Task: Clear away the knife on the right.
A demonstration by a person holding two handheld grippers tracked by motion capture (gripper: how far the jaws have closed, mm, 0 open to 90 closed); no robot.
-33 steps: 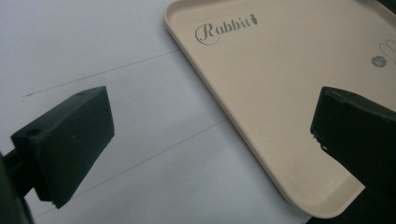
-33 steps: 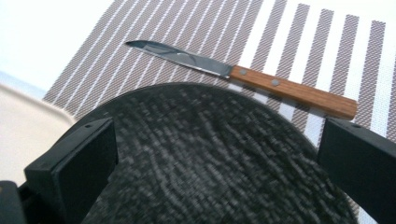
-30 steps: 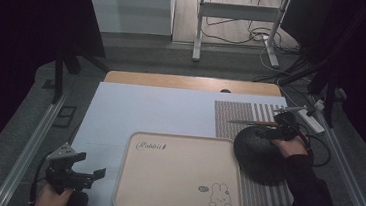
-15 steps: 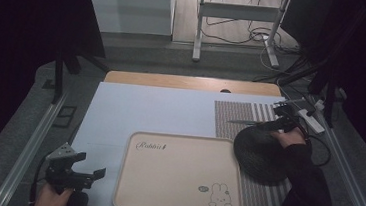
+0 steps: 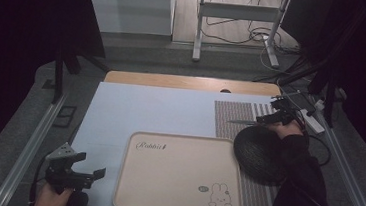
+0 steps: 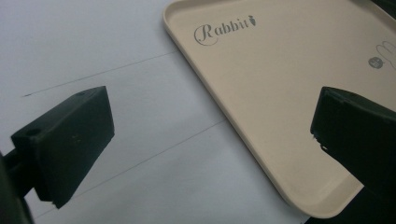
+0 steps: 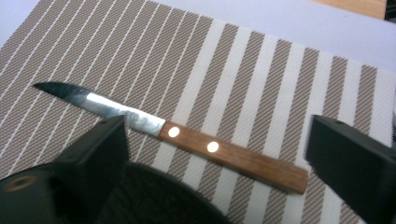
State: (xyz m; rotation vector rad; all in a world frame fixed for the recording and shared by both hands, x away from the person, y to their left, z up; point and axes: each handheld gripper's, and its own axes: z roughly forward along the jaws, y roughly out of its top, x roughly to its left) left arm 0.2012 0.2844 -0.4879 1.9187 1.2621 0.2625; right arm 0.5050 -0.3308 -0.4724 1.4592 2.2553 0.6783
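Note:
A knife (image 7: pixel 233 158) with a wooden handle and steel blade lies flat on a striped placemat (image 7: pixel 233 70). My right gripper (image 7: pixel 217 140) hovers over it, jaws apart on either side of the handle without touching it; they have just been closing a little. In the high view the right gripper (image 5: pixel 266 119) is at the right, with the knife (image 5: pixel 239 121) pointing left. A black woven bowl (image 5: pixel 259 152) sits just in front of it. My left gripper (image 5: pixel 93 164) stands open at the front left, beside the beige "Rabbit" tray (image 5: pixel 179 183), with nothing between its jaws.
A pale sheet (image 5: pixel 160 111) covers the table, whose wooden edge (image 5: pixel 193 83) shows at the back. A white power strip (image 5: pixel 315 122) and cables lie right of the placemat (image 5: pixel 235 112). Metal rails run along both sides. The left gripper view shows the tray's corner (image 6: pixel 280 70).
My right gripper has moved left over the placemat toward the knife's handle. The left gripper and the tray have not moved.

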